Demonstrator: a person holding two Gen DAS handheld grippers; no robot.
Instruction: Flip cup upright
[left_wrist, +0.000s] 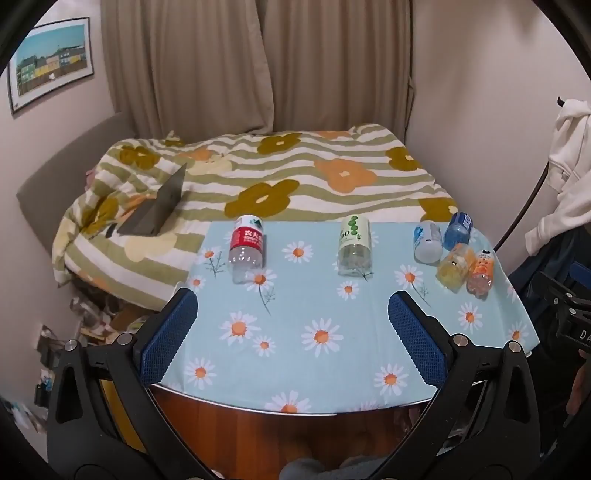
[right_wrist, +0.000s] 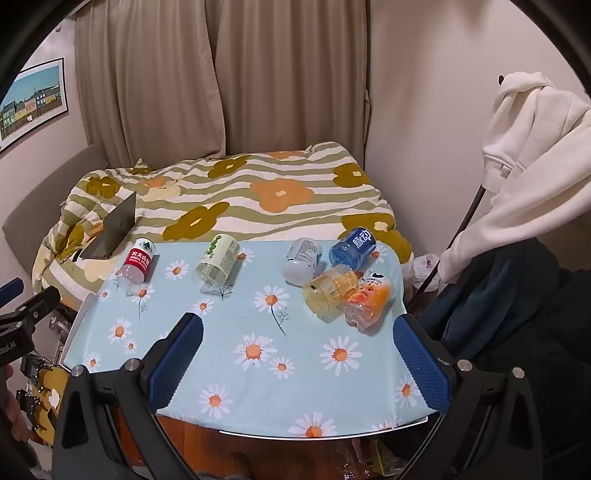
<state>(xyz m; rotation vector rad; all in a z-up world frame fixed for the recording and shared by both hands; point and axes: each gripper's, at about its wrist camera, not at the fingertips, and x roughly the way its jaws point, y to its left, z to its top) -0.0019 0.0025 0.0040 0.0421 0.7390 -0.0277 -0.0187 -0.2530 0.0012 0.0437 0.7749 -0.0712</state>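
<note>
Several cut-bottle cups stand or lie on a daisy-print table (left_wrist: 332, 362) (right_wrist: 295, 398). A red-label cup (left_wrist: 246, 249) (right_wrist: 137, 263) stands mouth down at the far left. A green-label cup (left_wrist: 354, 245) (right_wrist: 218, 260) stands mouth down at the far middle. At the far right a white cup (left_wrist: 427, 240) (right_wrist: 303, 260), a blue cup (left_wrist: 458, 229) (right_wrist: 352, 248), a yellow cup (left_wrist: 456, 267) (right_wrist: 330, 293) and an orange cup (left_wrist: 481, 273) (right_wrist: 369, 301) lie together on their sides. My left gripper (left_wrist: 291, 314) is open and empty over the near table. My right gripper (right_wrist: 299, 334) is open and empty, near the yellow and orange cups.
A bed with a flowered striped quilt (left_wrist: 280, 173) lies behind the table, with an open laptop (left_wrist: 159, 210) on it. Curtains hang behind. A white hoodie (right_wrist: 535, 155) hangs at the right. Clutter lies on the floor at the left (left_wrist: 96, 325).
</note>
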